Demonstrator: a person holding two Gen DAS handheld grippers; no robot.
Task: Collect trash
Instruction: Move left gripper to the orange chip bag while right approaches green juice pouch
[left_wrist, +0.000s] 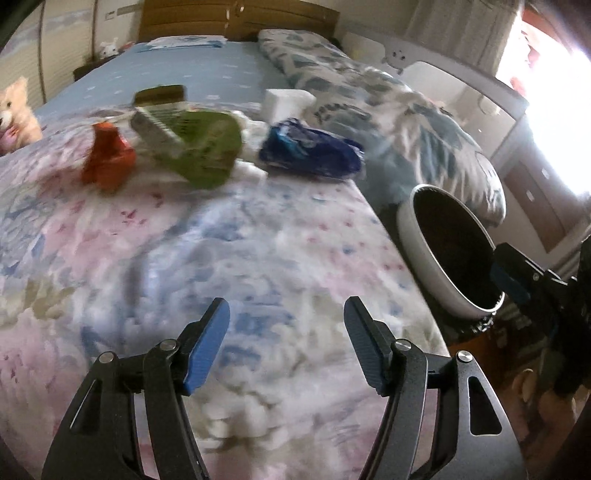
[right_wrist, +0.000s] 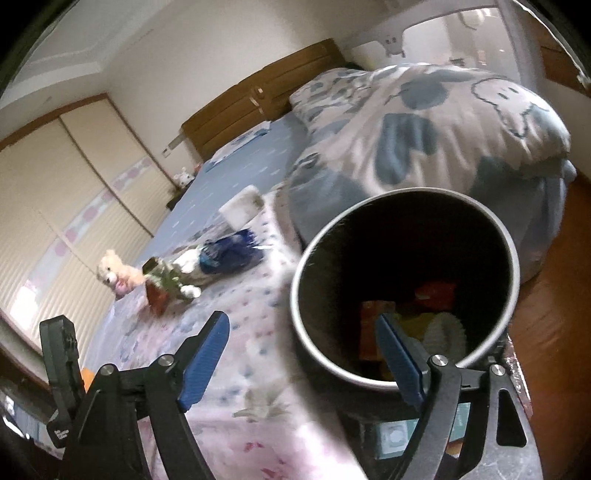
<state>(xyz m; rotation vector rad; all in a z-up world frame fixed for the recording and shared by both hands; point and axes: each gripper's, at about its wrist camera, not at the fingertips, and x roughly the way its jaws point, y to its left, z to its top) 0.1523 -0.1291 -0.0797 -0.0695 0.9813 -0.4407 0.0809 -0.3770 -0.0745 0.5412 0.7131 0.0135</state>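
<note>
Floral bedding in pink, blue and white (left_wrist: 221, 236) covers the near end of the bed, and the trash lies in a loose cluster on it: an orange-red carton (left_wrist: 107, 158), a green wrapper (left_wrist: 199, 144) with a grey striped pack leaning across it, and a dark blue bag (left_wrist: 310, 151) just to the right of it. A white box (left_wrist: 284, 103) stands behind the blue bag, and a darker green pack (left_wrist: 159, 94) sits behind the wrapper. The left gripper (left_wrist: 286, 347) hangs over bare quilt short of the cluster, jaws spread with nothing between them. A white-rimmed bin (right_wrist: 402, 288) stands off the bed's right edge; inside it red, yellow and white scraps (right_wrist: 436, 317) show at the bottom. The right gripper (right_wrist: 303, 354) is poised at the bin's near rim, jaws wide apart and empty, one finger in front of the bin's mouth. A rumpled cartoon-print duvet (right_wrist: 424, 133) is heaped behind the bin. A teddy bear (left_wrist: 16, 110) sits at the bed's left edge.
</note>
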